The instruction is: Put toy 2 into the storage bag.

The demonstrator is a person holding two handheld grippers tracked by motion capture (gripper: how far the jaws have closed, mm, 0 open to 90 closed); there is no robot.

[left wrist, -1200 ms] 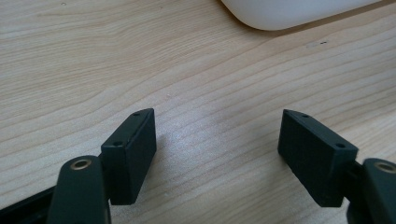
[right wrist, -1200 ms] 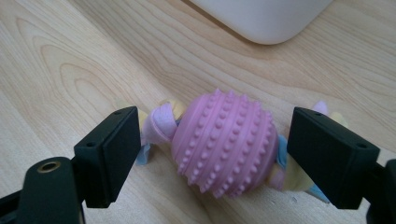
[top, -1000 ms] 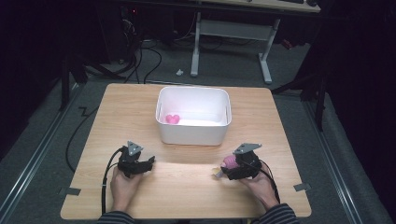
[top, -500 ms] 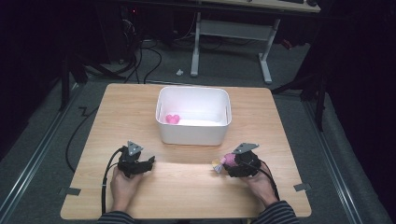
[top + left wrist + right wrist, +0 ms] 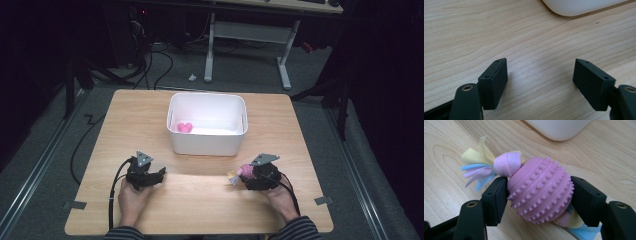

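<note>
Closing in over the last second, the right gripper (image 5: 245,175) now has its jaws clamped on the pink ball (image 5: 540,190), pads pressing the studded sides from left and right. That hand sat a touch farther from the tub (image 5: 207,145) a second ago; the toy was loose between spread jaws then, and now it's pinned. Fabric tassels (image 5: 475,168) spill from one end, more cloth pokes out at the other, so the squeeze across the firm middle looks like the sensible hold. The ball sits just in front of the tub, off its right corner, low over the table (image 5: 200,200).

Over on the other side, the left gripper (image 5: 540,75) waits in front of the tub's left corner, jaws spread wide with nothing between them but bare wood, parked out of the way, I'd say.

Inside the tub, near its left wall, lies a pink heart (image 5: 185,127), so the ball probably goes in next.

Pale wood-grain tabletop, grey carpet all around the tub's table, cables (image 5: 150,55) and a white desk frame (image 5: 250,35) beyond, dark room.
</note>
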